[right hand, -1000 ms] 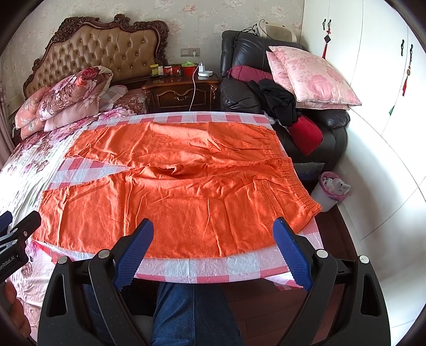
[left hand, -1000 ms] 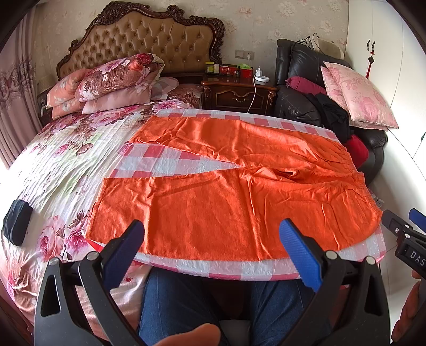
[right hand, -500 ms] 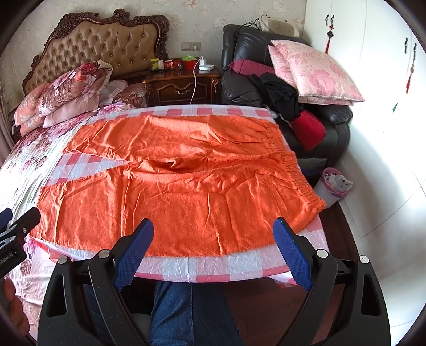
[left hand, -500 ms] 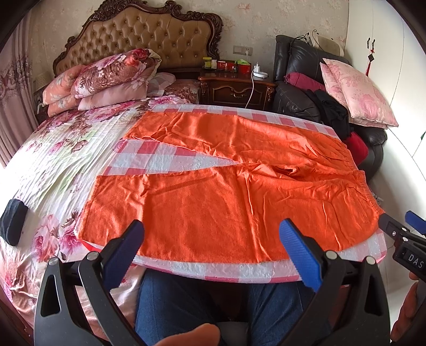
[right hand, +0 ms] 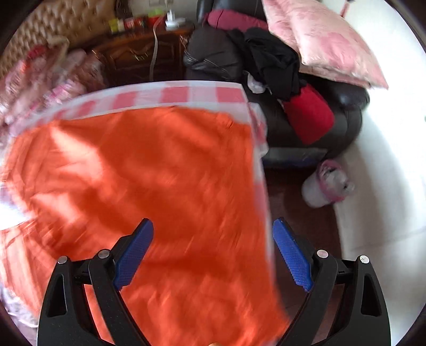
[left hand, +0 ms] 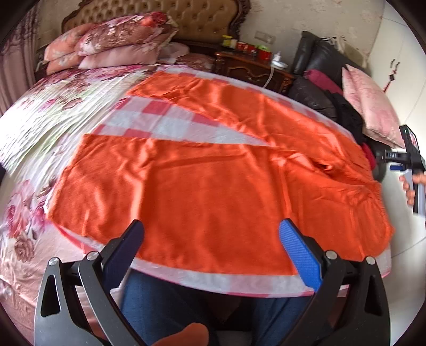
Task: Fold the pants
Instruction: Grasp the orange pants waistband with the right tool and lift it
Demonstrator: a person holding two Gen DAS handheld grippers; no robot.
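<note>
Orange pants (left hand: 213, 186) spread flat on a red and white checked cloth (left hand: 170, 125) on the bed (left hand: 40, 111). 2 legs of the pants pointing away from the black armchair (left hand: 311, 93), with a wedge of checked cloth showing between them. Waist end closest to the armchair.

Left gripper (left hand: 213, 252) held above the near edge of the pants, jaws wide apart with nothing between them. Blue pads (left hand: 298, 255) not touching the fabric. Blue jeans (left hand: 165, 306) showing below the cloth edge, under this gripper.

Right gripper (right hand: 213, 252) over the waist corner of the pants (right hand: 149, 186), on the armchair side, jaws spread wide and holding nothing. Very blurry in the right wrist view, so cannot tell if the pads touch the fabric. In the left wrist view, only the body of that gripper seen at the far edge beside the armchair, with a hand (left hand: 411, 183) wrapped around it.

Pink pillow (right hand: 319, 40) resting on top of the armchair (right hand: 346, 111). Black clothes (right hand: 269, 58) and something red (right hand: 311, 114) piled on the armchair seat. Small bin (right hand: 327, 186) on the floor just beside the armchair. Dark wood nightstand (left hand: 250, 69) between the armchair and the padded headboard (left hand: 191, 18). Flowery pillows (left hand: 117, 40) stacked against the headboard, well apart from the armchair.
</note>
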